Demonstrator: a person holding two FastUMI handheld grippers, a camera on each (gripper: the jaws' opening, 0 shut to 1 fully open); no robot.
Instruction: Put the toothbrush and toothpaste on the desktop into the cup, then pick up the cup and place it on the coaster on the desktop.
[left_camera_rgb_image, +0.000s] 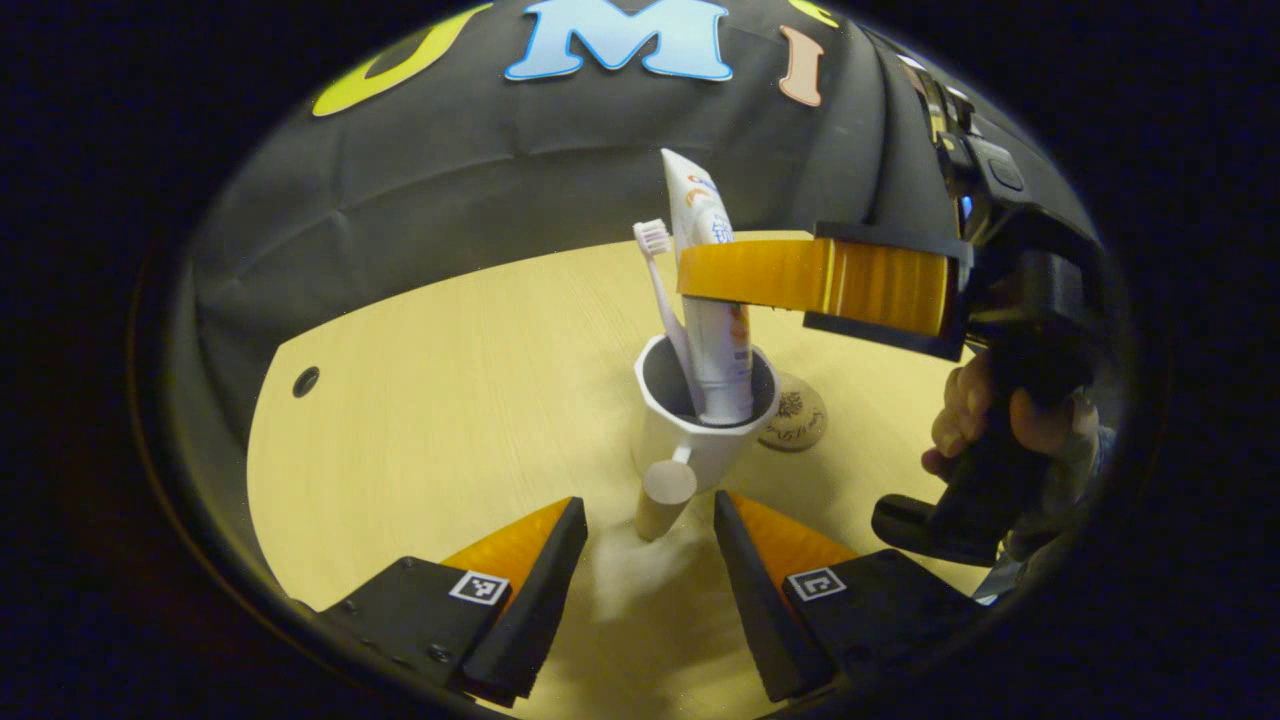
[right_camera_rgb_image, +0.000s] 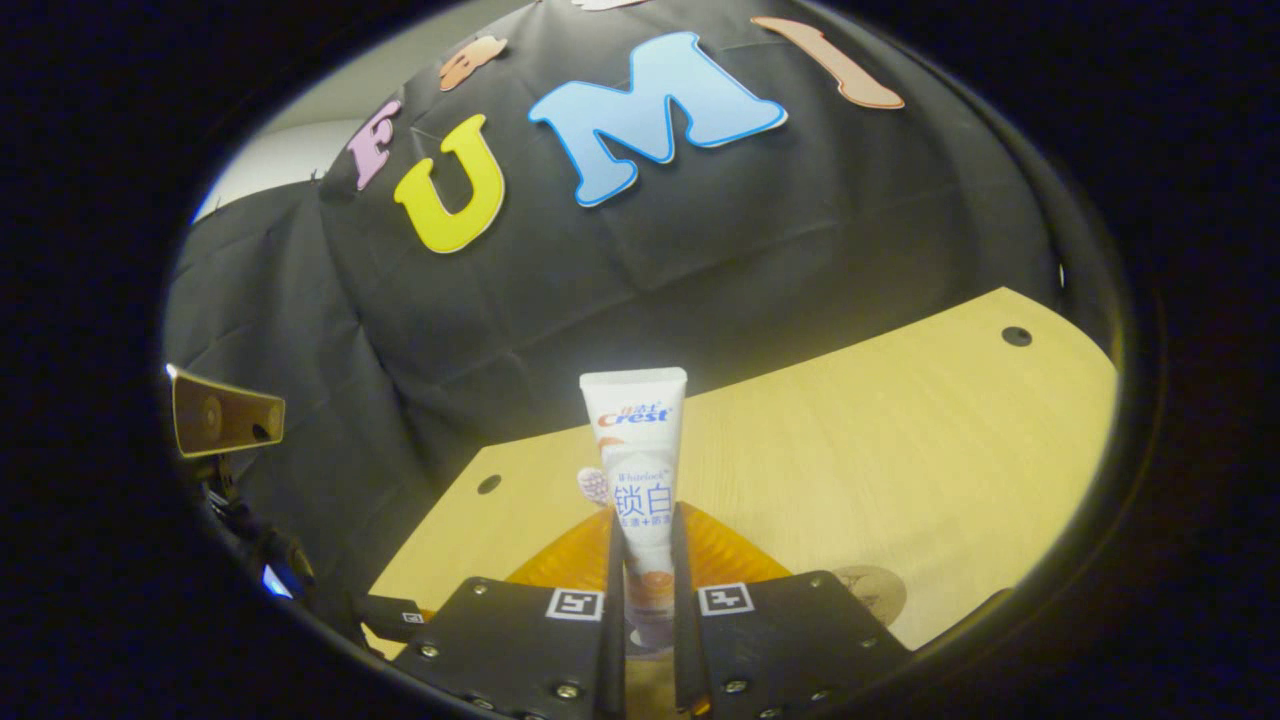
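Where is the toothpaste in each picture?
Left gripper view: the toothpaste stands upright in the white cup at the middle, beside the toothbrush, with the right tool closed on it.
Right gripper view: it stands at bottom centre, pinched between that tool's own fingers.
Shared landmark: the round coaster, low right in the right gripper view.
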